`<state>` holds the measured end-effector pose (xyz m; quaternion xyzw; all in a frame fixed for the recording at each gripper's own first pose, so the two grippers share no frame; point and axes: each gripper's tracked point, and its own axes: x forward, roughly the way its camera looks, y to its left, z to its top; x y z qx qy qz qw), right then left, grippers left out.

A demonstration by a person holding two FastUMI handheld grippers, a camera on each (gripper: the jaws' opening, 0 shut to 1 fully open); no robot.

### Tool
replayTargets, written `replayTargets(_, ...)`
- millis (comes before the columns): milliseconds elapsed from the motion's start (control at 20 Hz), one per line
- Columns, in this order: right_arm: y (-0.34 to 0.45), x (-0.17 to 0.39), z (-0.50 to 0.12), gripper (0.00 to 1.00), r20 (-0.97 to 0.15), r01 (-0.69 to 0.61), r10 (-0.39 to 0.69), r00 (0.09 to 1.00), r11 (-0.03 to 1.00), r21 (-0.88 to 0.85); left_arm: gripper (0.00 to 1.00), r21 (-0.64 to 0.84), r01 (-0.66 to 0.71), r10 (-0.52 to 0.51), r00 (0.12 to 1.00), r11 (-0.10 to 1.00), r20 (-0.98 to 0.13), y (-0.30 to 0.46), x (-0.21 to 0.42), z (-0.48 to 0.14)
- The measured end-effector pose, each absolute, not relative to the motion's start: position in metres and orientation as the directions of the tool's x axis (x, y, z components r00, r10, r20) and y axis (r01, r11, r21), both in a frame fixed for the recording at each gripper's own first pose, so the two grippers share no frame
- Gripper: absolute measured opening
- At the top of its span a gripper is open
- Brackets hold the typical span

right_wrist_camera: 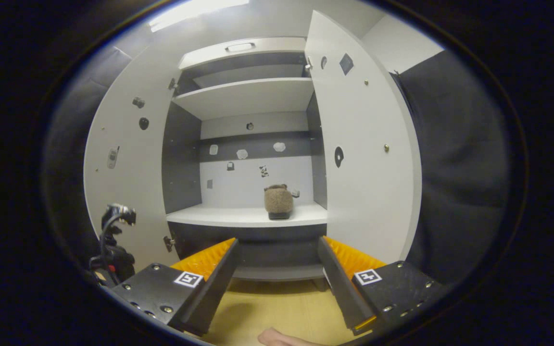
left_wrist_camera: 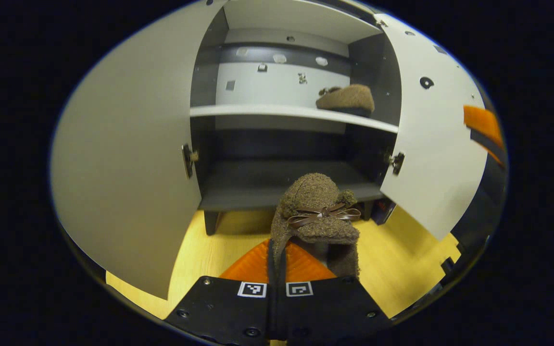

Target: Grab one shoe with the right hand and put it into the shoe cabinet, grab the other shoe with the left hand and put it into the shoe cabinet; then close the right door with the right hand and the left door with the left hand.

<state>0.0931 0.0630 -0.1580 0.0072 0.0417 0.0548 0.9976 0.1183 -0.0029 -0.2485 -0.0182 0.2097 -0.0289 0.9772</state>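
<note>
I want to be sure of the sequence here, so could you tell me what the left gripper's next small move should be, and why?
Probably carry the held shoe forward and up to the white shelf. The left gripper is shut on it in front of the cabinet, both doors stand open, and the other shoe already sits at that shelf's right end, leaving free space beside it. The right gripper is open and empty.

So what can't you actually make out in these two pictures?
- Left gripper view: the pinch on the held shoe by the left gripper is hidden by the shoe's own fuzzy body.
- Left gripper view: an orange and black object is cut off by the right edge.
- Both views: the small marks on the cabinet's back wall are too small to identify.
- Right gripper view: the dark gear at lower left is too dim to identify.
</note>
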Motion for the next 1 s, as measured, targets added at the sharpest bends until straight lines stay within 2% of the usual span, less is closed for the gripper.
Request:
replayTargets(150, 0.063, 0.089, -0.152, 0.99, -0.056, -0.136, 0.134, 0.989, 0.990, -0.032, 0.01, -0.039, 0.030, -0.041, 0.948, 0.999, -0.317, 0.000, 0.136, -0.202)
replayTargets(350, 0.049, 0.094, -0.151, 0.99, -0.062, -0.109, 0.107, 0.992, 0.994, -0.031, 0.00, -0.063, -0.006, -0.007, 0.977, 0.998, -0.213, 0.004, 0.173, -0.142)
replayTargets(650, 0.039, 0.100, -0.150, 0.99, -0.068, -0.124, 0.121, 0.990, 0.992, -0.034, 0.00, -0.121, -0.017, 0.011, 0.999, 0.992, -0.051, -0.001, 0.226, -0.054)
replayTargets(800, 0.031, 0.102, -0.148, 0.99, -0.056, -0.124, 0.122, 0.991, 0.992, -0.032, 0.00, -0.187, 0.022, -0.016, 0.999, 0.982, 0.037, -0.014, 0.244, -0.011)
replayTargets(850, 0.030, 0.103, -0.149, 0.96, -0.056, -0.127, 0.125, 0.991, 0.991, -0.033, 0.00, -0.195, 0.033, -0.021, 0.998, 0.980, 0.063, -0.014, 0.252, 0.001)
replayTargets(1000, 0.024, 0.108, -0.152, 0.99, -0.071, -0.113, 0.111, 0.991, 0.993, -0.032, 0.00, -0.167, 0.015, 0.006, 0.992, 0.986, 0.127, -0.011, 0.275, 0.034)
